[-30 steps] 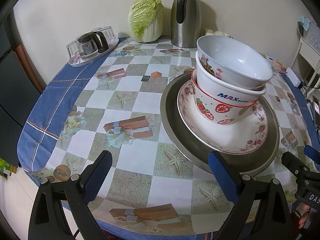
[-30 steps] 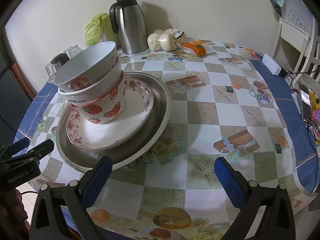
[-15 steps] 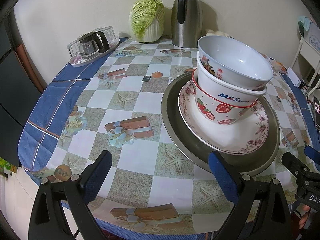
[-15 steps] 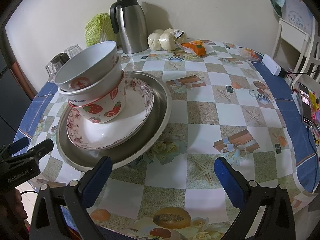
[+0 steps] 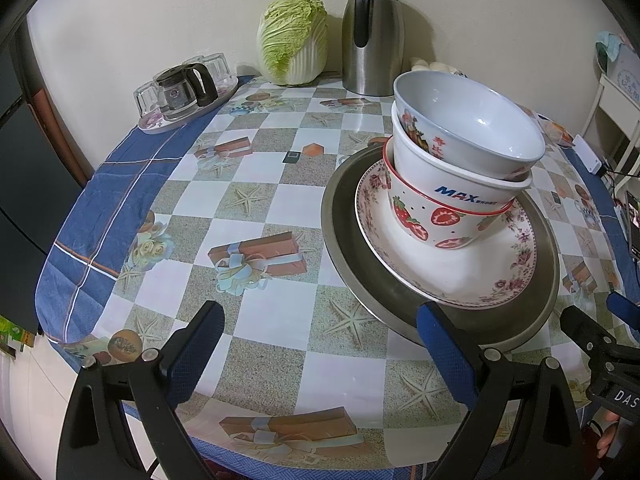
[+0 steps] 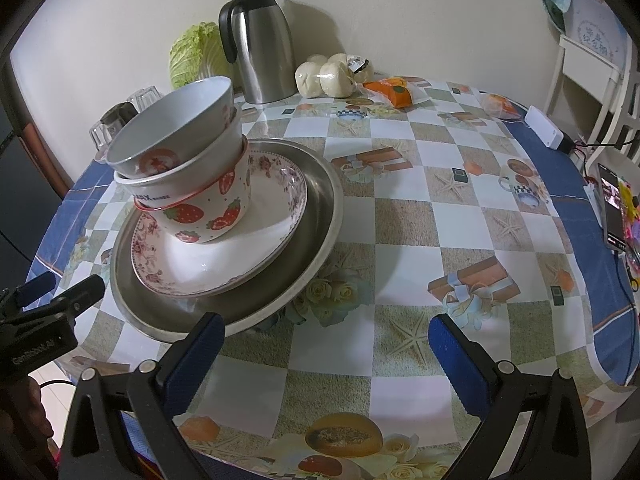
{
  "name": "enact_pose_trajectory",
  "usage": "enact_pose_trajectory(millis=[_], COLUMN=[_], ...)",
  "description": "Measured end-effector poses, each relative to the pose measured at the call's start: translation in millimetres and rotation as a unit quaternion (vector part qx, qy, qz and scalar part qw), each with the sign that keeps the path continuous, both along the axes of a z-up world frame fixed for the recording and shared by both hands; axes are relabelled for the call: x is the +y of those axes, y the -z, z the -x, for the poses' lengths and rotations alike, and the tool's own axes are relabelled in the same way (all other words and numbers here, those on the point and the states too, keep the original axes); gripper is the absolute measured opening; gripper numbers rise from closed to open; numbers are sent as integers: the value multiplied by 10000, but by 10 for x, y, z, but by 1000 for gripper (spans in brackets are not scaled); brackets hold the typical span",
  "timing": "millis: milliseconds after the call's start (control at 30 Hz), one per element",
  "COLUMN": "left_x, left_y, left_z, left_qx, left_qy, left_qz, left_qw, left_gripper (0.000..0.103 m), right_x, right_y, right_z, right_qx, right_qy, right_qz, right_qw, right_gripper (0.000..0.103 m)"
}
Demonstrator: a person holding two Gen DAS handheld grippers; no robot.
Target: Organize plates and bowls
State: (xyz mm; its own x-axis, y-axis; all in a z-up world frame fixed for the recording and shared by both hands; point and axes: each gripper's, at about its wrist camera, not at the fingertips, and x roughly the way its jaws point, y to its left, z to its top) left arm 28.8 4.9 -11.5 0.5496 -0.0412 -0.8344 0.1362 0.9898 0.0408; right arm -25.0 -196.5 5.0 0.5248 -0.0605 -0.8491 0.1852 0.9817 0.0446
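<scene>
Stack sits on the table [image 5: 256, 152], right of centre in the left wrist view: steel tray [image 5: 348, 240] at the bottom, floral plate [image 5: 516, 264] on it, strawberry bowl [image 5: 436, 220] on the plate, MAX bowl [image 5: 460, 184] nested in that, top bowl [image 5: 472, 120] nested last and tilted, rim not level. Plate also looks tipped, resting off-centre in the tray.

Left gripper [image 5: 320, 340]: jaws wide apart, empty, hovering over the near table edge w/ its right finger just in front of the tray rim. Right gripper [image 6: 324, 348]: also apart, holding nothing, near edge, stack to its left.

Risks, as I judge them: the tilted top bowl is the weak point. Any nudge to the tray rim or a one-sided lift could slide it off → chip or fall. Glazed bowls + smooth pads = slip if pinched on the rim only. Grabbing the tray w/ everything on it would likely shift the loose plate. Safer to take the top bowl first, imo. Thermos [image 5: 372, 32] and cabbage [image 5: 294, 40] at the far side are well apart from the stack.
</scene>
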Motion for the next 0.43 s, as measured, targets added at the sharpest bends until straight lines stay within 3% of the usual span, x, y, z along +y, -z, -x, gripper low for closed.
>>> enact_pose_trajectory(millis=[433], left_x=[3], left_y=[-30], left_z=[20], left_qx=[-179], left_qy=[-46], left_qz=[29], left_qw=[9998], left_gripper=[97], right_x=[1], right_y=[22], right_z=[0], right_qx=[26], right_qy=[0], right_qz=[1], right_qw=[10000], right_gripper=[103])
